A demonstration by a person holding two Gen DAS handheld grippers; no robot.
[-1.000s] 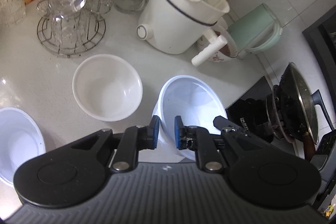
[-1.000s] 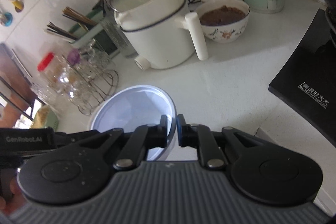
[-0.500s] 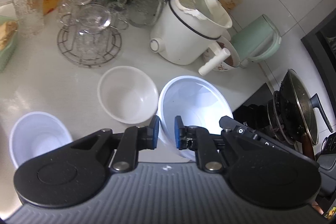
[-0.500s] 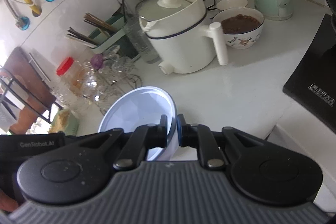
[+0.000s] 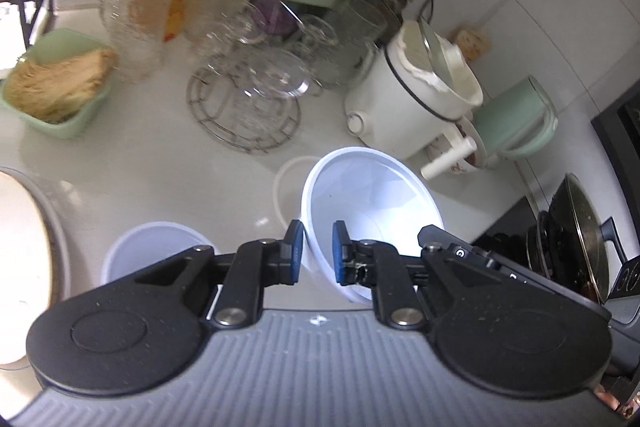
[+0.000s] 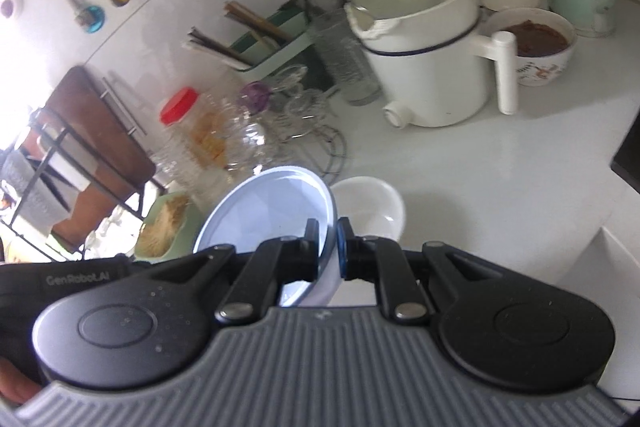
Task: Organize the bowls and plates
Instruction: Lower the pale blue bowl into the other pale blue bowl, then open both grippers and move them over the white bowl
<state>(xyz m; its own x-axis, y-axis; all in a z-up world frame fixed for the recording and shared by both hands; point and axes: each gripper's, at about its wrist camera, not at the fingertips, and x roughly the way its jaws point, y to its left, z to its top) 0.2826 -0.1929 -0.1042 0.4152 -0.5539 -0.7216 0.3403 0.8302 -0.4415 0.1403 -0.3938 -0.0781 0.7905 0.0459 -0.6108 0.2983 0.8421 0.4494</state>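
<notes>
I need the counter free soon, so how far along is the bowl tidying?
Nothing looks stacked yet. In hand: the left claw and right claw both grip the rim of one big bowl, held tilted above the counter. Left: a small white bowl sits loose just behind it, and another pale bowl stands apart nearer the left claw. The food bowl by the pot looks in use.

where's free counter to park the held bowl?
Bare counter lies between the white bowl, the electric pot and the dark cooktop edge. A smaller patch sits between the green container and the wire rack. Crowded: the glassware on the rack and the back wall.
</notes>
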